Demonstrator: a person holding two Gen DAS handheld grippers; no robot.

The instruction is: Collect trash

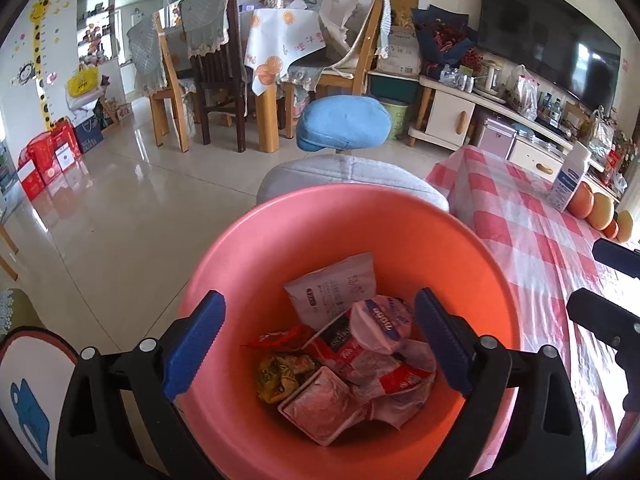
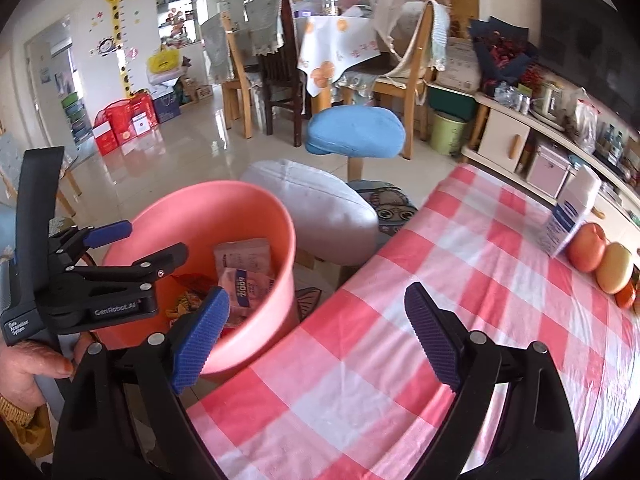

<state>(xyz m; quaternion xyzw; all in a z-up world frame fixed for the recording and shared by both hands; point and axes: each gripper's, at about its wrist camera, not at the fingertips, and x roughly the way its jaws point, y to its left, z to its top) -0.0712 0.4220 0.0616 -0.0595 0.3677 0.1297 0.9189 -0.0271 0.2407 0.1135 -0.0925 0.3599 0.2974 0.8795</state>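
A pink plastic bin (image 1: pixel 248 256) stands on the floor beside the table and also shows in the right wrist view (image 2: pixel 276 232). It holds several wrappers: a white packet (image 1: pixel 336 284), a crumpled white and red wrapper (image 1: pixel 384 320), a yellow-green snack bag (image 1: pixel 280 372) and a pink tray (image 1: pixel 320 404). My left gripper (image 1: pixel 320 344) is open and empty, held right over the bin; it also shows from the side in the right wrist view (image 2: pixel 136 244). My right gripper (image 2: pixel 320 340) is open and empty above the near left edge of the red-checked tablecloth (image 2: pixel 440 280).
A white and blue carton (image 2: pixel 568 216) and several apples (image 2: pixel 586 248) sit at the table's far right edge. A grey cushioned stool (image 2: pixel 320 208) and a blue stool (image 2: pixel 356 132) stand behind the bin. Dining chairs and a TV cabinet lie further back.
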